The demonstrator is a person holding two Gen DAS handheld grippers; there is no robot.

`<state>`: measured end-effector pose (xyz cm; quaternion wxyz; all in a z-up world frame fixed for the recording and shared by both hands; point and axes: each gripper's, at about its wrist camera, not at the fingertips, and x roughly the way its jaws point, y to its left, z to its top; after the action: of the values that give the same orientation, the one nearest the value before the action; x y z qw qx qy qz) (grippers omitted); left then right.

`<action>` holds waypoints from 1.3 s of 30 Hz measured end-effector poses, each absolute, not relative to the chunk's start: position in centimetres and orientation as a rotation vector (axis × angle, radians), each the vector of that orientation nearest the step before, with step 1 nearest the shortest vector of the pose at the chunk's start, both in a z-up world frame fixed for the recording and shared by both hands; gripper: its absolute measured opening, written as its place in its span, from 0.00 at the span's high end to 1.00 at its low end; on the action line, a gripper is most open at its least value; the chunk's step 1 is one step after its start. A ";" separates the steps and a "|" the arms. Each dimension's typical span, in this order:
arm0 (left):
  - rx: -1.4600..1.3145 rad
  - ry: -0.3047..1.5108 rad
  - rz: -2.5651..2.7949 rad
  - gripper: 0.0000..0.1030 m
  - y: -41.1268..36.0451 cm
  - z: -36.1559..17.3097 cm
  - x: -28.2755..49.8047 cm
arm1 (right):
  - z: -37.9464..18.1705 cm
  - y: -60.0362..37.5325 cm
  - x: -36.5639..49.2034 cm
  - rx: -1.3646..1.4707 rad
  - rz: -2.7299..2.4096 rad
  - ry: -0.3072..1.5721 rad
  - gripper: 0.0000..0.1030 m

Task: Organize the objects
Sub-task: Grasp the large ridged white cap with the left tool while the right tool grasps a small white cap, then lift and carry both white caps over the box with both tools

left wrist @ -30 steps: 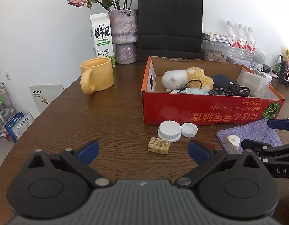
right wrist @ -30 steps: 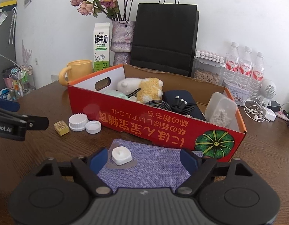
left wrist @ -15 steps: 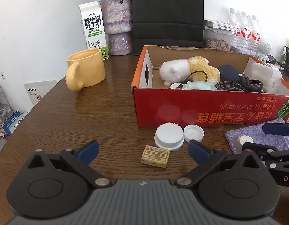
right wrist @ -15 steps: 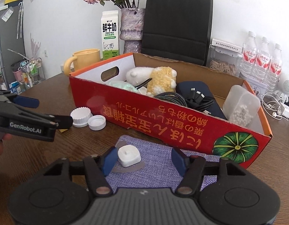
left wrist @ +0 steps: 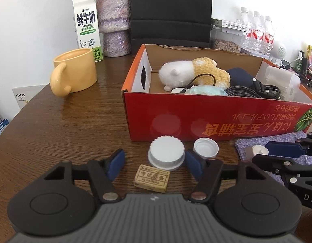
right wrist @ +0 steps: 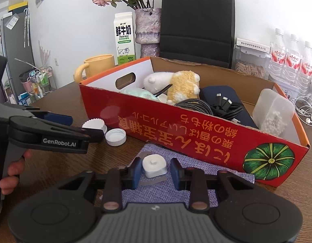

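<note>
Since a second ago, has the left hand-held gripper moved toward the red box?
Yes. The left hand-held gripper has come forward and down toward the red box, which now looms larger; its jaws are closing around the small tan block.

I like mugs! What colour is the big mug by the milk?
Yellow mug, clearest in the left wrist view.
</note>
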<state>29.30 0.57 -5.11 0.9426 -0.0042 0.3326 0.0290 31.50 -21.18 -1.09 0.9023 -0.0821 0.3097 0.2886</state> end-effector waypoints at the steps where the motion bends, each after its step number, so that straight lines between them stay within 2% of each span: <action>1: -0.006 0.672 0.049 0.51 0.5 -5.0 29.2 | -1.1 -21.2 31.5 -0.169 0.597 0.639 0.73; 2: -0.007 0.666 0.032 0.61 0.4 -5.0 29.0 | -1.1 -21.1 31.4 -0.168 0.598 0.637 0.74; 27: -0.030 0.565 0.072 0.61 -0.2 -3.8 26.3 | 0.6 -21.8 28.9 -0.158 0.542 0.509 0.75; 39: -0.016 0.515 0.045 0.61 -1.6 -1.2 23.9 | 2.2 -22.8 26.7 -0.104 0.523 0.454 0.75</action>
<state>23.94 -1.64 -1.19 0.9668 -0.0079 0.2546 0.0220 26.69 -22.79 2.21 0.9393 -0.0508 0.2224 0.2563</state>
